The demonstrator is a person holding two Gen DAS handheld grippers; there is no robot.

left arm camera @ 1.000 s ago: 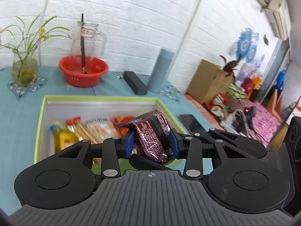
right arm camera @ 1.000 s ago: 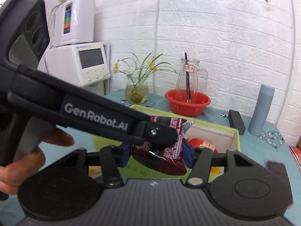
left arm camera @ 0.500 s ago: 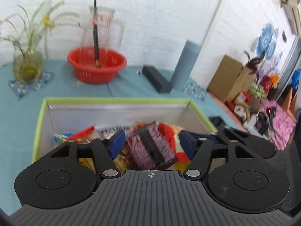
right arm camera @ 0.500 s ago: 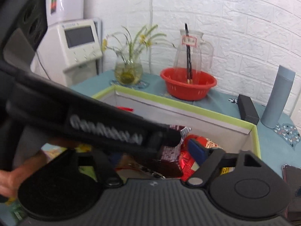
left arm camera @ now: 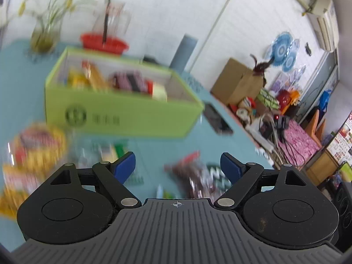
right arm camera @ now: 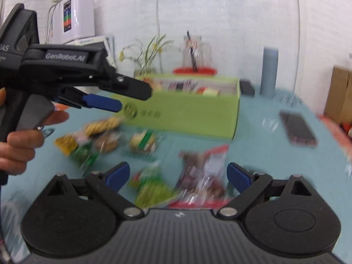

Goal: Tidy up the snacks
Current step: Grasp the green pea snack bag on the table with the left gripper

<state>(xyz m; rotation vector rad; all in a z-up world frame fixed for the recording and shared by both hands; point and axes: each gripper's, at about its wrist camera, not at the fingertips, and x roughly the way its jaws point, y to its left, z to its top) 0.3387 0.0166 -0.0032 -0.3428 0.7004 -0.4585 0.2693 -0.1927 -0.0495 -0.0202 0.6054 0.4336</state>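
Note:
A green box (left arm camera: pixel 123 114) (right arm camera: pixel 187 114) stands on the teal table and holds several snack packs, a dark maroon pack (left arm camera: pixel 129 83) among them. Loose snacks lie on the table in front of it: a brown-and-red pack (left arm camera: pixel 193 176) (right arm camera: pixel 202 171), a yellow pack (left arm camera: pixel 35 145), a green pack (right arm camera: pixel 151 187). My left gripper (left arm camera: pixel 178 167) hovers above the table, its jaws still opening, with nothing between its blue pads. My right gripper (right arm camera: pixel 178 176) is likewise opening and empty above the brown-and-red pack. The left gripper (right arm camera: pixel 105 101) also shows at the left of the right wrist view, held by a hand (right arm camera: pixel 19 145).
A red bowl (left arm camera: pixel 103 43) with a glass jug, a vase of flowers (left arm camera: pixel 44 37), a grey cylinder (right arm camera: pixel 269 70) and a black block (right arm camera: pixel 246 88) stand behind the box. A phone (right arm camera: pixel 298 129) lies right of it. Cardboard boxes and clutter sit beyond the table's right edge.
Both grippers opened and let their dark snack packs go into the green box, then pulled back and down to the loose snacks in front of it.

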